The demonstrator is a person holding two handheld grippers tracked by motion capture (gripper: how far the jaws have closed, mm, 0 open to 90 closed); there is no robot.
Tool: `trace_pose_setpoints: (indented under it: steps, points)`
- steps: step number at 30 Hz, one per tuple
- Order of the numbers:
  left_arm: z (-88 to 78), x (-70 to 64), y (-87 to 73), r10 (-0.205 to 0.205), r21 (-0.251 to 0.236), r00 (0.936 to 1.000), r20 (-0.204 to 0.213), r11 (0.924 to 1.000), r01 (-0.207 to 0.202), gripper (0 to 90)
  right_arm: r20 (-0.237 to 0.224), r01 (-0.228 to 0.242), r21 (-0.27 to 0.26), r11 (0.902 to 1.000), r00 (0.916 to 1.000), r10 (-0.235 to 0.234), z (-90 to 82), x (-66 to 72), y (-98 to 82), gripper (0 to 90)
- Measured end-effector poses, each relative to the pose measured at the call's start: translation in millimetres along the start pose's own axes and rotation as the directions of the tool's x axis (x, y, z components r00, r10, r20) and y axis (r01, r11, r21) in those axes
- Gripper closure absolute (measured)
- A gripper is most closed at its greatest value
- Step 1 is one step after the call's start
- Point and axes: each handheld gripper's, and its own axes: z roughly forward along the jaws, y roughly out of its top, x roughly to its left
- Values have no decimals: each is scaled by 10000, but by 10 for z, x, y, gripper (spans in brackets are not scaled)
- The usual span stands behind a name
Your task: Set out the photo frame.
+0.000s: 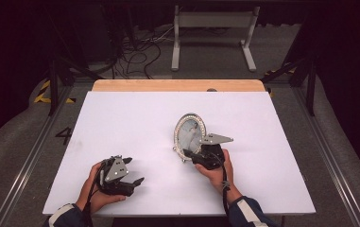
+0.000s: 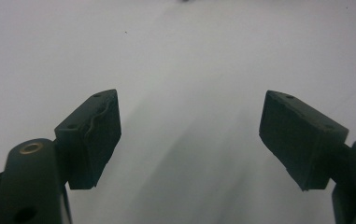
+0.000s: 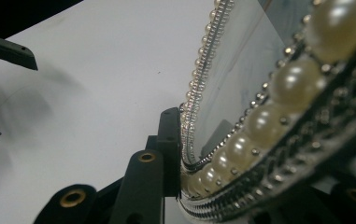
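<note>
An oval pearl-rimmed picture frame (image 1: 190,135) is standing upright on the white table sheet (image 1: 121,118), right of the sheet's middle and well in from its right and far edges. The right gripper (image 1: 190,154) is pinching the frame's lower rim: in the right gripper view one black jaw is pressing against the beaded edge (image 3: 199,93) while the pearl-set face (image 3: 259,126) is crossing the other side, so the jaws are clamping the frame's bottom edge. The left gripper (image 1: 132,171) is lying well to the left of the frame, near the sheet's front edge, its pads (image 2: 96,135) standing wide apart with bare sheet between them and nothing held. Bare white surface is stretching left of and behind the frame, up to the wooden strip (image 1: 177,85) along the far edge.
</note>
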Motion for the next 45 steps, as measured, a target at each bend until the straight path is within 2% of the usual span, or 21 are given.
trace_pose_setpoints:
  steps: [8, 10, 12, 15, 18, 24, 26, 28, 31, 33, 36, 40, 42, 43, 45]
  points:
    - [29, 8, 9, -16, 35, 9999, 140, 10000, 16, 216, -451, -59, 142, 9999, 9990, 66, -40, -34, -10, 773]
    - [52, 17, 28, 46, 39, 9999, 113, 10000, -47, 215, -443, -120, 144, 9998, 9989, 127, -42, -34, -12, 772]
    - [87, 42, 54, 12, -2, 9999, 121, 10000, -12, 211, -230, 1, 155, 9999, 9997, 2, -42, -7, -9, 761]
    - [124, 95, 91, -23, -47, 10000, 81, 10000, 24, 209, 334, 402, 82, 9992, 9986, -405, -62, 31, 0, 687]
    - [144, 165, 129, -165, -132, 9999, 27, 9998, 166, 204, 608, 415, -114, 9991, 9973, -407, -116, 40, 4, 642]
    - [175, 328, 235, -682, -628, 9973, 258, 9956, 697, 202, 888, 362, -607, 9975, 9956, -308, -219, 64, 9, 628]
    - [209, 362, 290, -809, -824, 9959, 405, 9930, 841, 200, 1009, 393, -781, 9962, 9944, -313, -243, 78, 11, 674]
    - [266, 390, 359, -776, -873, 9948, 652, 9927, 832, 214, 963, 303, -825, 9961, 9951, -223, -237, 76, 7, 707]
    - [392, 422, 484, -713, -1058, 9919, 1055, 9910, 825, 219, 540, -197, -963, 9952, 9982, 250, -213, 51, -1, 747]
    - [482, 437, 567, -696, -1107, 9893, 1279, 9903, 840, 219, 282, -304, -968, 9948, 9990, 333, -213, 21, 0, 752]
    - [614, 449, 697, -544, -1111, 9897, 1322, 9914, 693, 220, -6, -426, -975, 9943, 9991, 427, -216, -13, -7, 758]
    - [770, 458, 832, -562, -1323, 9857, 1587, 9882, 776, 222, -254, -452, -862, 9953, 9987, 432, -225, -40, -3, 761]
    - [873, 470, 892, -654, -1357, 9811, 1823, 9866, 910, 212, -312, -431, -828, 9956, 9987, 406, -224, -52, 1, 760]
    - [909, 473, 908, -664, -1353, 9807, 1840, 9865, 922, 209, -229, -352, -821, 9960, 9992, 334, -225, -47, 4, 756]
    - [1001, 473, 938, -822, -1323, 9752, 2054, 9850, 1109, 203, 64, -131, -823, 9965, 9999, 137, -225, -17, 11, 741]
